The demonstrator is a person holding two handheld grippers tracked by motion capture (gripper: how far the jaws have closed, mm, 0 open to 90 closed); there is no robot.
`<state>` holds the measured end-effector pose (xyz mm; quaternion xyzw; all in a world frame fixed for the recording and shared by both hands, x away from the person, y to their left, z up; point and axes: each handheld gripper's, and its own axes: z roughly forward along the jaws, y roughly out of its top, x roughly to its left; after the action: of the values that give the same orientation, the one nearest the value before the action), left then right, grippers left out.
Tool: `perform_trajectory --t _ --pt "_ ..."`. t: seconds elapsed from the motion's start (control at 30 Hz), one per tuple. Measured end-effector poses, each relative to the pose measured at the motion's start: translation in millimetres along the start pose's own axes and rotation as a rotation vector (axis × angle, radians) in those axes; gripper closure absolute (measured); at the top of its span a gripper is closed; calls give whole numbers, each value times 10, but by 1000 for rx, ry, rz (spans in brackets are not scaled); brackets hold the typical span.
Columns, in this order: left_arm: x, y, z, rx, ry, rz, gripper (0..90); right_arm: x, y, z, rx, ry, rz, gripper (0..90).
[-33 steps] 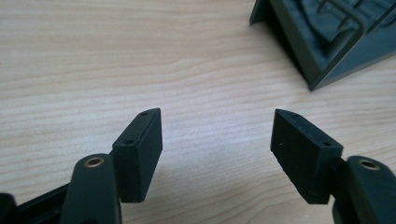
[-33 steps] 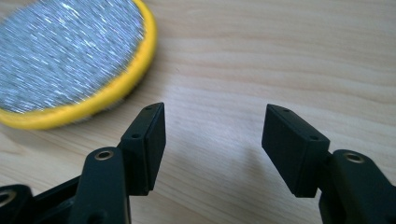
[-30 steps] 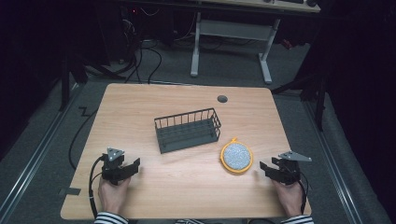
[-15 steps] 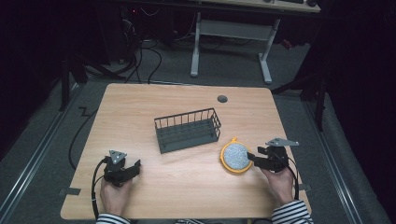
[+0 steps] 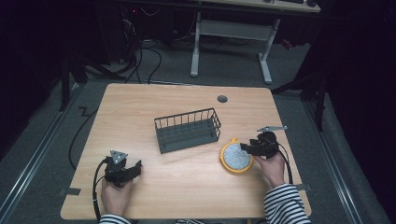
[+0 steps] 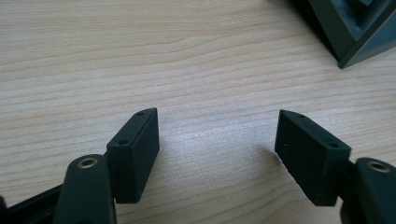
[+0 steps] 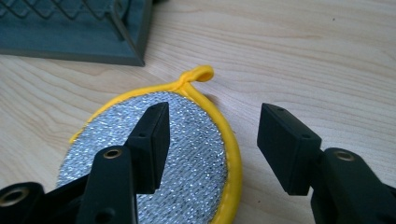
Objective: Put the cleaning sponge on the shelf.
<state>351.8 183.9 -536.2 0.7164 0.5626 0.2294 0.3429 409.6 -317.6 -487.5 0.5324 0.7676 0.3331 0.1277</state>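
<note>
A round silver scouring pad with a yellow rim and small loop (image 5: 236,156) (image 7: 154,163) lies flat on the wooden table (image 5: 187,184), right of centre. My right gripper (image 5: 244,148) (image 7: 212,140) hovers open at the pad's right edge, one jaw over the silver face, the other over bare wood beside the rim. A dark wire basket (image 5: 187,129) stands in the table's middle. Near the front left, my left gripper (image 5: 135,168) (image 6: 215,144) is open over bare wood, holding nothing.
The basket's corner (image 6: 359,28) shows at the upper right of the left gripper view, and its base (image 7: 74,32) at the top left of the right gripper view. A small round grommet (image 5: 222,99) sits near the table's far edge. Cables trail off the left side.
My right gripper has moved left from the table's right edge to the scouring pad's rim. The left gripper has stayed in place.
</note>
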Motion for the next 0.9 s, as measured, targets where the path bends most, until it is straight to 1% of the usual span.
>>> perform_trajectory --t 0.07,0.17,0.23,0.27,0.3,0.37,0.47,0.57,0.6,0.63,0.77,0.83,0.9 --pt "-1 0 0 0 0 1 313 -22 -5 33 19 -2 13 455" --pt "-4 0 1 1 2 3 312 -53 -17 76 41 1 19 468" --pt "-2 0 0 2 1 4 311 -66 -24 97 49 11 27 481" --pt "-3 0 1 0 1 2 310 -73 -25 110 54 12 27 497" --pt "-1 0 0 2 0 4 310 -83 -28 127 62 29 36 544" --pt "-2 0 1 0 -1 1 309 -100 -32 146 67 59 36 609" --pt "1 -1 0 0 -3 0 308 -102 -29 151 78 79 37 666" --pt "-14 1 5 4 5 13 307 -114 -29 147 81 91 30 758" --pt "-28 2 9 7 14 23 303 -111 -29 145 80 89 27 780" --pt "-49 4 14 12 22 42 299 -107 -29 143 77 87 19 794" --pt "-49 4 13 13 16 43 296 -99 -32 132 66 89 0 820" --pt "-48 4 13 13 16 43 296 -95 -36 120 61 92 3 827" --pt "-48 4 13 13 16 43 296 -90 -41 107 52 96 -5 831"
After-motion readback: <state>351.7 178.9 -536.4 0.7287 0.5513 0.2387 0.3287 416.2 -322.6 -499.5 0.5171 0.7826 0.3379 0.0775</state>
